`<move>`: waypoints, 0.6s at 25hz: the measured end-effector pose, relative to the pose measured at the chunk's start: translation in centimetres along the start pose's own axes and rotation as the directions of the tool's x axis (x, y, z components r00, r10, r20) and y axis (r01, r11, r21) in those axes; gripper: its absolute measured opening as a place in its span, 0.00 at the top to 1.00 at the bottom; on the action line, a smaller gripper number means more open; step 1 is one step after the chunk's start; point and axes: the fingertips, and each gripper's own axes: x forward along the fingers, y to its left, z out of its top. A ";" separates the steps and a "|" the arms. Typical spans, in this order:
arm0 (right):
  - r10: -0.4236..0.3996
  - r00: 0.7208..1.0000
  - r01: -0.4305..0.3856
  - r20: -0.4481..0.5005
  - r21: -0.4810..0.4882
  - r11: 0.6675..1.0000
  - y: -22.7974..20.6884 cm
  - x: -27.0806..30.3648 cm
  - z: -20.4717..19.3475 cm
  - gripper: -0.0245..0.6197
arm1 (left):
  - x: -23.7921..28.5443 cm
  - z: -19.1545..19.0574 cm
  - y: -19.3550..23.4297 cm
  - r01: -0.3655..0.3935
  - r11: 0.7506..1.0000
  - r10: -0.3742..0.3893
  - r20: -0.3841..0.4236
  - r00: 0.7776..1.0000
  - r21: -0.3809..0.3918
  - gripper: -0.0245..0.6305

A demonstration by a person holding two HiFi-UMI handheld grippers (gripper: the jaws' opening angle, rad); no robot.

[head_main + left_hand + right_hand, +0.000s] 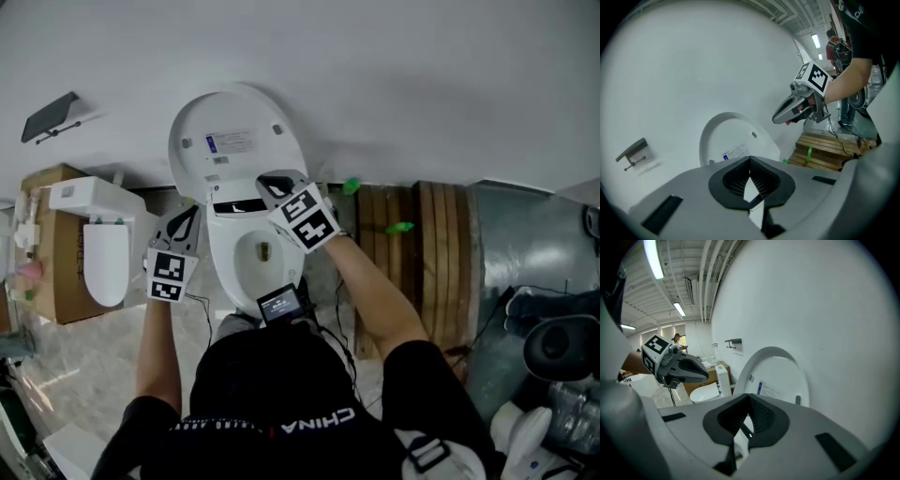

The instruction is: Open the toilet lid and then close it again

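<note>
The toilet lid [236, 131] stands raised against the wall, long axis upward, ahead of both claws. The right claw [274, 185], closed tight and empty, is nearer its hinge end. The left claw [184, 223], also closed and empty, hangs beside the bowl [246, 267].

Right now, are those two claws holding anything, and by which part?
Nothing is held. The left claw and right claw are shut and empty; the toilet lid stands raised beyond them.
</note>
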 end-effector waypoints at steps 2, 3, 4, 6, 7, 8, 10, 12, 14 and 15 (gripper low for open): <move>0.038 0.999 -0.038 -0.004 0.028 0.999 1.3 -0.6 -0.8 0.94 | -1.2 -0.7 -1.4 0.014 1.000 -0.015 -0.007 1.000 -0.027 0.95; 0.042 0.999 -0.042 -0.001 0.033 0.999 1.9 -0.9 -1.0 0.94 | -1.8 -1.0 -1.9 0.023 0.999 -0.023 -0.007 1.000 -0.037 0.95; 0.039 0.999 -0.039 0.001 0.032 0.999 2.6 -1.3 -1.1 0.94 | -2.5 -1.2 -2.3 0.030 0.999 -0.030 -0.006 1.000 -0.045 0.95; 0.018 1.000 -0.018 0.003 0.013 1.000 4.0 -2.3 -1.2 0.94 | -3.8 -1.6 -3.0 0.038 0.998 -0.039 -0.005 0.999 -0.044 0.95; 0.004 1.000 -0.004 0.001 0.001 1.000 4.7 -2.8 -1.4 0.94 | -4.4 -1.7 -3.4 0.042 0.999 -0.042 -0.004 0.999 -0.035 0.95; -0.011 1.000 0.011 -0.002 -0.010 1.000 5.3 -3.3 -1.5 0.94 | -5.0 -1.6 -3.7 0.047 0.999 -0.047 0.001 0.999 -0.027 0.95; -0.036 0.999 0.036 -0.012 -0.023 0.999 6.6 -4.1 -2.0 0.94 | -6.3 -1.3 -4.4 0.063 0.998 -0.062 0.026 0.998 -0.016 0.95; -0.055 0.998 0.055 -0.016 -0.015 0.998 8.4 -4.8 -2.5 0.94 | -8.1 -1.4 -5.1 0.077 0.997 -0.077 0.053 0.996 -0.003 0.95; -0.076 0.997 0.076 -0.009 0.004 0.997 10.7 -5.5 -2.7 0.94 | -10.5 -2.0 -5.9 0.093 0.996 -0.093 0.073 0.993 0.011 0.95; -0.089 0.996 0.089 -0.004 0.012 0.996 12.0 -6.0 -2.8 0.94 | -11.9 -2.5 -6.5 0.101 0.995 -0.102 0.083 0.991 0.015 0.95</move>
